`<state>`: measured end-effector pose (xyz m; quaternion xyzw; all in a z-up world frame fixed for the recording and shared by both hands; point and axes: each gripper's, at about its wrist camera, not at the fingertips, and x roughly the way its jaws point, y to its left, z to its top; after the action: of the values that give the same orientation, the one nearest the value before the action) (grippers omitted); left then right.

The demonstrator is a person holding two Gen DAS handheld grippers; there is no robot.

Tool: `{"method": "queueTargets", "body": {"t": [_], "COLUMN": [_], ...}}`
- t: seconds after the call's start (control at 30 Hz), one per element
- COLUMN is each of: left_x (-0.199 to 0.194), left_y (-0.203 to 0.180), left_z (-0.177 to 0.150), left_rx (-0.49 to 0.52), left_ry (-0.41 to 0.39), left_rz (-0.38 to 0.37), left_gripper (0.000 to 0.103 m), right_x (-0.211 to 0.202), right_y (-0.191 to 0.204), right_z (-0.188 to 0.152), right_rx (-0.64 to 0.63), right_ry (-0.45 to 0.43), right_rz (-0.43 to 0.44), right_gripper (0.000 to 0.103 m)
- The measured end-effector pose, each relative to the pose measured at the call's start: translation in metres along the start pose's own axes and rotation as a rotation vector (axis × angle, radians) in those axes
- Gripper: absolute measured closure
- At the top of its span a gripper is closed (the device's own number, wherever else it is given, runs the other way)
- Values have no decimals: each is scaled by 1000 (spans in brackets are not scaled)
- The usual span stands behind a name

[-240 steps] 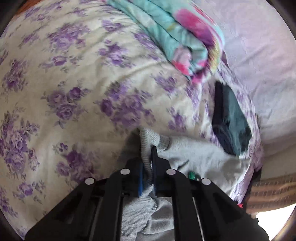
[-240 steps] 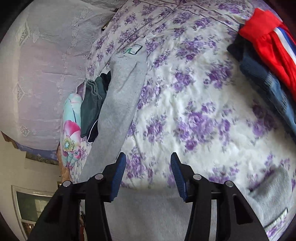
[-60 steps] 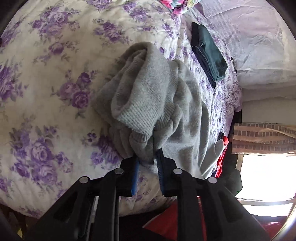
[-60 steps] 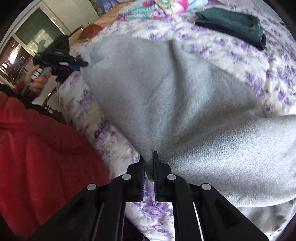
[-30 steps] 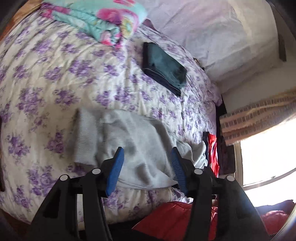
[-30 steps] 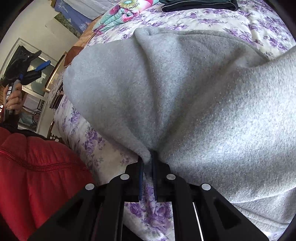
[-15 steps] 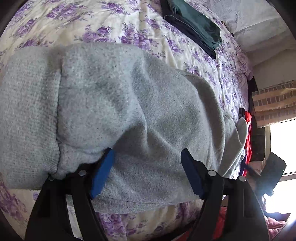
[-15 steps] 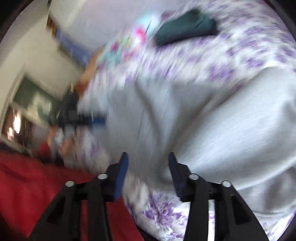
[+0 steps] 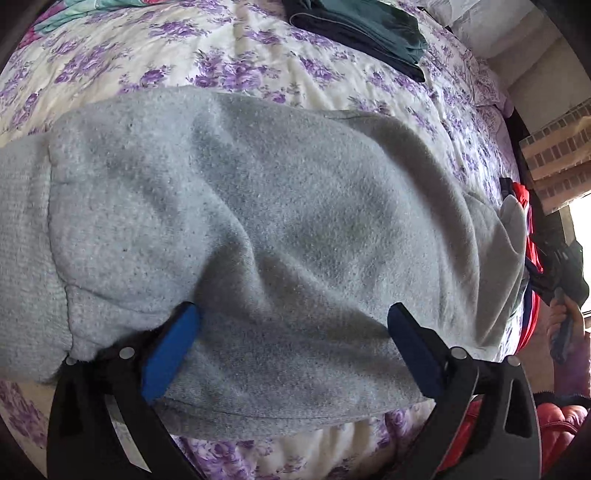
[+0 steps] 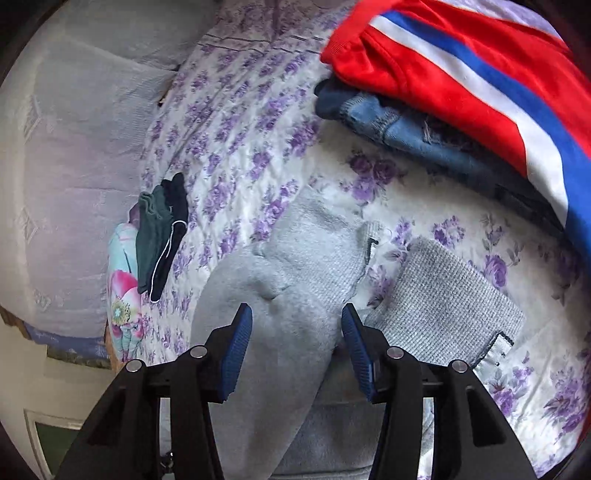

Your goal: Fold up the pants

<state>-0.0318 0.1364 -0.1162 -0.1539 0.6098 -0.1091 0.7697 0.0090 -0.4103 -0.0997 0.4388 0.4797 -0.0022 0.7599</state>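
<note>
Left wrist view: left tool (image 9: 291, 332) has just opened wide, right tool (image 10: 295, 343) half-open, releasing grey pants (image 9: 258, 221) onto bed (image 9: 229, 66); fold laid.

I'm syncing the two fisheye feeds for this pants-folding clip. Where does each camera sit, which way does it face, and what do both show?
Left wrist: on the left gripper, looking steeply down at the grey pants on the floral bedspread; its fingers, just opened wide, straddle the fabric; the person's other hand shows at the right edge.
Right wrist: on the right gripper, looking down across the bed toward red striped pants lying on jeans; fingers apart.
Shared: grey pants, bedspread, dark green folded garment.
</note>
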Motion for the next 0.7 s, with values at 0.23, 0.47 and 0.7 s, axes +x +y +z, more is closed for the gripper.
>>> {"method": "queueTargets", "body": {"t": [0.23, 0.47, 0.7], "left_x": [1, 3, 4], "left_y": [-3, -5, -5], "left_z": [-2, 1, 3], "left_rx": [8, 19, 40], "left_ry": [-12, -1, 6], "left_rz": [3, 0, -12], "left_gripper": [4, 4, 4], "right_x": [15, -63, -78], "right_y": [-8, 42, -35], "right_z": [0, -22, -49], "right_rx": [55, -99, 9], "right_ry": [-27, -185, -151], "right_rz": [50, 130, -40], "right_gripper": [70, 82, 82]}}
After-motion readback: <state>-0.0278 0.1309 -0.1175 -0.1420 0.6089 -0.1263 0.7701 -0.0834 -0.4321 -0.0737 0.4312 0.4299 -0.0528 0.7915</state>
